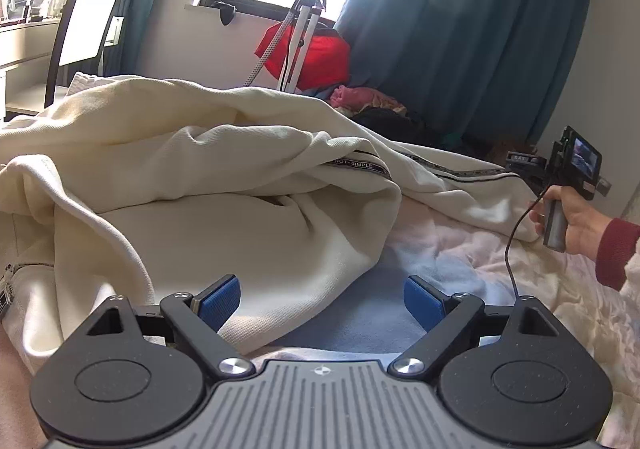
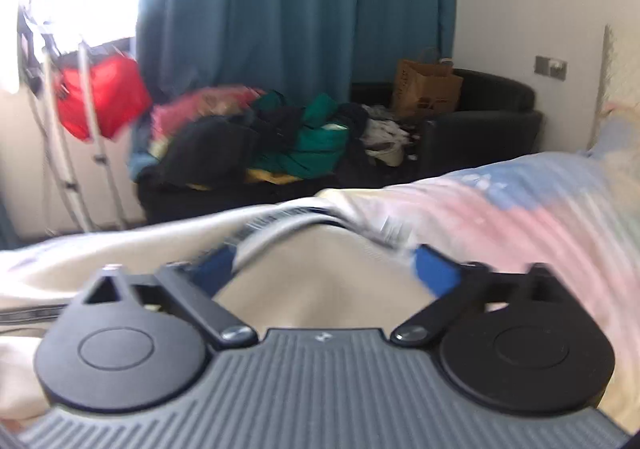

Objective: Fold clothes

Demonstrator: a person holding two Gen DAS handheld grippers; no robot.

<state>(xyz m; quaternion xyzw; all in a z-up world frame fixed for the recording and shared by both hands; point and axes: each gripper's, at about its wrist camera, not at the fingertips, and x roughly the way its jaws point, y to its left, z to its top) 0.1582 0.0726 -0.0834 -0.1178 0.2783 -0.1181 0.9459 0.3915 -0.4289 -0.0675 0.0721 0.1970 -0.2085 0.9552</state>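
A crumpled cream garment (image 1: 200,177) with a black lettered trim band (image 1: 452,171) lies on the bed. My left gripper (image 1: 322,303) is open just above the bed, its blue pads (image 1: 219,303) wide apart, the left pad over the garment's near edge. A hand in a red cuff (image 1: 580,229) holds the other gripper (image 1: 568,169) at the garment's far right edge. In the blurred right wrist view, my right gripper (image 2: 324,271) is open with cream cloth (image 2: 316,289) and its trim between the spread pads, not clamped.
A pastel pink and blue quilt (image 1: 460,261) covers the bed. Behind it are a sofa piled with clothes (image 2: 260,137), a red bag on a metal stand (image 1: 308,53), teal curtains (image 1: 460,29), a paper bag (image 2: 426,89), and a chair (image 1: 86,25) by a desk at left.
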